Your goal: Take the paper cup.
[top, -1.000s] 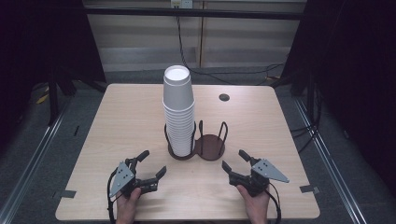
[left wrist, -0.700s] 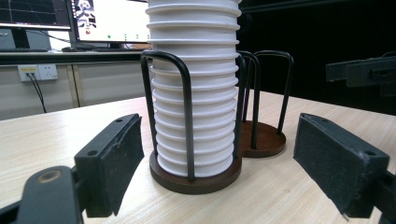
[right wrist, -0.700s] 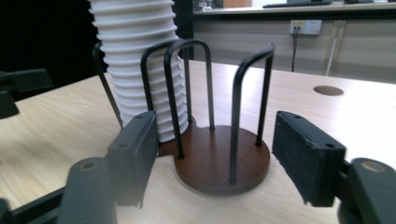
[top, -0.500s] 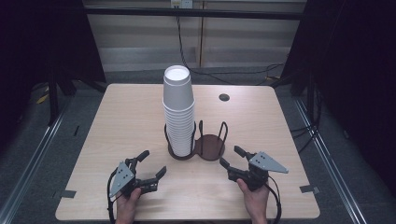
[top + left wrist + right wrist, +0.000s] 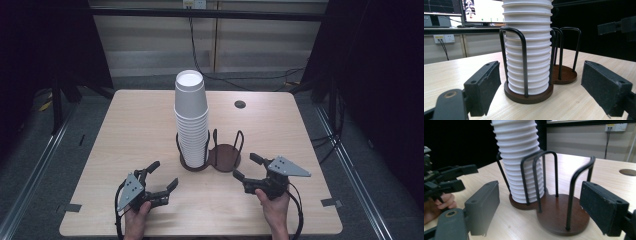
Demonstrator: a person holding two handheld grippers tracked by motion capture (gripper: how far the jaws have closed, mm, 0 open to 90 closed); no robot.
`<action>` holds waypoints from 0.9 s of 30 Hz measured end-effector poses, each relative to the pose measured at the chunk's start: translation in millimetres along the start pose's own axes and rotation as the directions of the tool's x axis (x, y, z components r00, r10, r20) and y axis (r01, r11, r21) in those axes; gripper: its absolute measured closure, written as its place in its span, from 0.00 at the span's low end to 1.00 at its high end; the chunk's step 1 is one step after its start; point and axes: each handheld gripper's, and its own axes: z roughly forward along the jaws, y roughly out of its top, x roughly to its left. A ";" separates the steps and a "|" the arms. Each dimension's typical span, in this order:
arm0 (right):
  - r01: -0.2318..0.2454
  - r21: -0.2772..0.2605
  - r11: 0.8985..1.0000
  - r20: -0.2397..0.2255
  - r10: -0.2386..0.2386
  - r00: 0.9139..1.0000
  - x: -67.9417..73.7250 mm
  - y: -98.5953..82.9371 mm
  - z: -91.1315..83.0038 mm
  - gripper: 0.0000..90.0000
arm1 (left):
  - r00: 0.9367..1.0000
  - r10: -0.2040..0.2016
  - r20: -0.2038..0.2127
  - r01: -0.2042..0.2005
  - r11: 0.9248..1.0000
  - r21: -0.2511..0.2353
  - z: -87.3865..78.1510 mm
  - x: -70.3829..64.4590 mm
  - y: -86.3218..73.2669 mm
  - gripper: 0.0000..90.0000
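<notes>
The left hand-held gripper [image 5: 159, 175] is held low over the surface [image 5: 125, 130] with its jaws spread wide; nothing is gripped between them. The right hand-held gripper [image 5: 247, 166] is likewise held spread and empty, with its grey three-cornered plate on top.

A stack of white paper cups [image 5: 191, 117] is seated upright in one ring of a double cup holder [image 5: 225, 159], a dark brown wooden base fitted with black wire hoops. The stack is located ahead of the left hand-held gripper and slightly toward its right jaw, near but apart from it. In the left gripper view, the stack [image 5: 527, 47] is seen between the two jaw pads, beyond their tips, with the wire hoops around its lower part.

The second ring of the holder is located ahead of the right hand-held gripper, near its tips. In the right gripper view, this ring [image 5: 562, 216] is seen between the jaw pads, with the cup stack [image 5: 520, 160] behind it toward the left jaw. The left hand-held gripper [image 5: 451, 178] is visible farther off at the left edge of that view.

A round cable hole [image 5: 240, 104] is set in the surface well beyond both hand-held grippers.
</notes>
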 end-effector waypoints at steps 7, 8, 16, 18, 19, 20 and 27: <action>0.032 -0.009 0.999 -0.042 -0.032 0.999 1.0 16.4 -0.3 0.17 | 1.000 0.000 0.001 0.000 1.000 0.000 0.0 0.1 0.0 0.17; 0.035 -0.015 0.999 -0.048 -0.036 0.998 1.1 18.3 0.2 0.16 | 1.000 0.000 0.001 0.000 1.000 0.000 0.0 0.1 0.0 0.17; 0.063 0.006 0.998 -0.115 -0.062 0.991 3.2 34.1 7.1 0.16 | 1.000 0.000 0.001 0.000 1.000 -0.001 0.0 0.0 0.0 0.17; 0.068 0.014 0.998 -0.122 -0.066 0.990 3.9 38.6 8.9 0.17 | 1.000 0.000 0.001 0.000 1.000 -0.001 0.0 0.1 0.0 0.17; 0.073 0.017 0.997 -0.127 -0.070 0.989 4.1 40.9 10.0 0.17 | 1.000 0.000 0.001 0.000 1.000 0.000 0.0 0.1 0.0 0.17; 0.078 0.023 0.997 -0.123 -0.075 0.990 4.7 43.2 10.6 0.17 | 1.000 0.000 0.001 0.000 1.000 -0.001 0.0 0.0 0.0 0.17; 0.097 0.039 0.994 -0.163 -0.090 0.982 5.8 57.6 16.1 0.23 | 1.000 -0.022 0.016 0.022 1.000 -0.005 0.4 -1.3 -0.5 0.17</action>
